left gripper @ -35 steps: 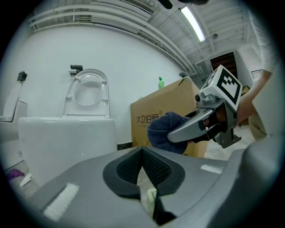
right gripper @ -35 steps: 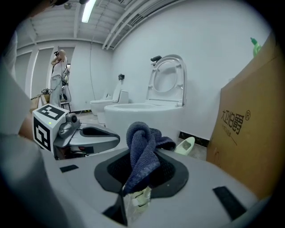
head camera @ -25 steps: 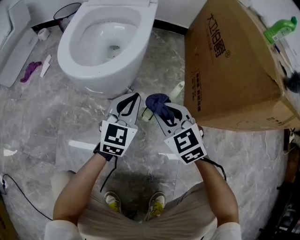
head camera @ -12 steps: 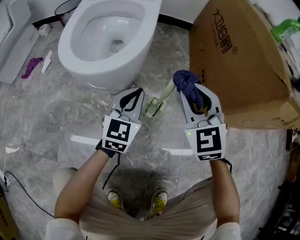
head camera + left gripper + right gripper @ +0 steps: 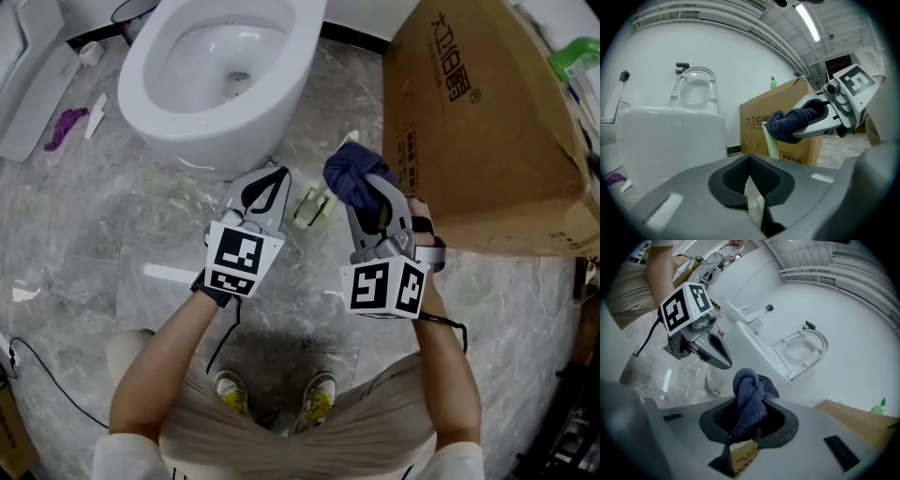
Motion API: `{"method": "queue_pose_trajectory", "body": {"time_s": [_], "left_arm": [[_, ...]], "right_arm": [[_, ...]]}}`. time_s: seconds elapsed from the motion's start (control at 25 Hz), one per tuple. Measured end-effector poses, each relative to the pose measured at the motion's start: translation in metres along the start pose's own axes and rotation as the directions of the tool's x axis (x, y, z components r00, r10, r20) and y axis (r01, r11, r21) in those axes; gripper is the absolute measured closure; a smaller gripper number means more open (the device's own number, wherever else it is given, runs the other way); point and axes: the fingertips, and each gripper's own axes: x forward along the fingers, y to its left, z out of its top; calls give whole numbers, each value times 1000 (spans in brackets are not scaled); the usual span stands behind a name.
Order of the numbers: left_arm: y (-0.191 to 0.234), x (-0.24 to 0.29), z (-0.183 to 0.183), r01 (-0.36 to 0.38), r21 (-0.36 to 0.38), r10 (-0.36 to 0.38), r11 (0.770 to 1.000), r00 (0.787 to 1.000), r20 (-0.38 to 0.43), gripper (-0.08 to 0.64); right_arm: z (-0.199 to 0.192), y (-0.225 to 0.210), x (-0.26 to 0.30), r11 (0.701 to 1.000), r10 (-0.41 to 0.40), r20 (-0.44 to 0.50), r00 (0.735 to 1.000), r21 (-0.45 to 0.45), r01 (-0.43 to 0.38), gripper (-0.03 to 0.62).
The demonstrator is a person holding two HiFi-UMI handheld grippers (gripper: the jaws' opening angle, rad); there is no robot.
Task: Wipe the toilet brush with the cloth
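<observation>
Pinches toilet brush (image 5: 314, 204) in left gripper (image 5: 270, 180), cloth (image 5: 349, 176) in right gripper (image 5: 747, 425); risks levering brush loose by wiping hard.

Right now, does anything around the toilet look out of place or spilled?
Only floor litter: a purple scrap and a white strip lie loose on the tiles left of the toilet. No spill visible.

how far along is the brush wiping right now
Done: both pickups. The left claw is shut on the pale green toilet brush, and the right claw is shut on the dark blue cloth. In hand: the cloth appears to sit against the brush's stem, above the left claw. Left: the wiping itself; the views do not show how much of the brush has been covered.
</observation>
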Motion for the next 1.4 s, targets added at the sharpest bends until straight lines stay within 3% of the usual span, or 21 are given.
{"method": "queue_pose_trajectory", "body": {"time_s": [0.32,0.8,1.0,1.08,1.4], "left_arm": [[12,-4,-19,-18,-2,18,1000,999,-46,558],[12,-2,-14,-11,-35,10,999,999,-33,558],[8,-5,-2,-6,90,7,996,1000,-11,558],[5,-6,-3,4,99,-2,995,1000,-13,558],[14,-10,-5,-18,47,19,999,1000,-17,558]], "right_arm": [[-8,23,12,996,74,-42,996,-49,-76,489],[-30,59,29,982,157,-112,981,-85,-167,488],[-37,68,36,979,180,-128,975,-77,-191,488],[-39,72,39,976,191,-134,972,-77,-203,489],[-52,96,47,958,258,-176,950,-78,-275,488]]}}
